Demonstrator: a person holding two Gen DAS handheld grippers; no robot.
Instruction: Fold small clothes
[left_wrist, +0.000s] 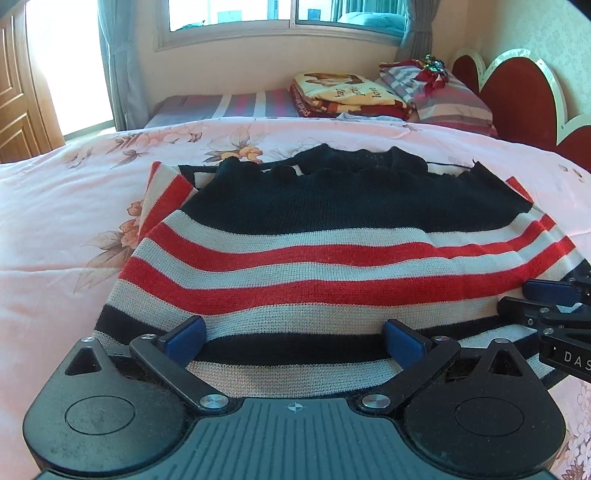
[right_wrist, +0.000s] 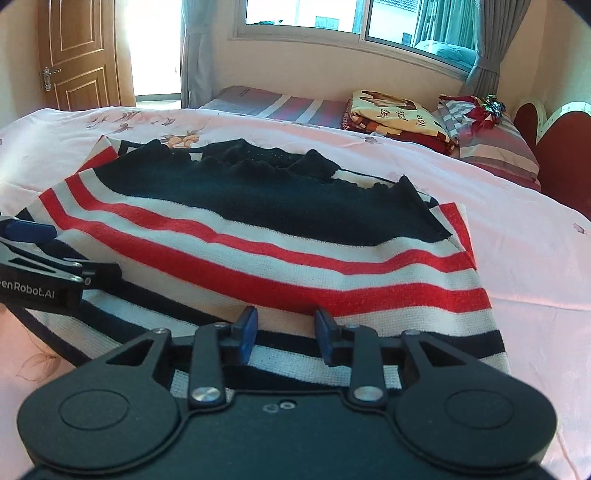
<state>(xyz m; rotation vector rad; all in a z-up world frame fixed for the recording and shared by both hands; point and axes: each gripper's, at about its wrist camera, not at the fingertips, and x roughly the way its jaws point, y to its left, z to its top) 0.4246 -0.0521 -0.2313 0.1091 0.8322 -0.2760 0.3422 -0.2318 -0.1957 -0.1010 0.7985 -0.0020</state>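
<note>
Our left gripper stands spread over the striped sweater's hem. Our right gripper, beside it, gapes narrowly, pinching nothing.

I see one striped knit sweater, black at the top with red, white and black bands below, lying folded and flat on the pink floral bedspread.

One sweater, two tools

Sweater lies on the bed; folded blankets and pillow behind it
</note>
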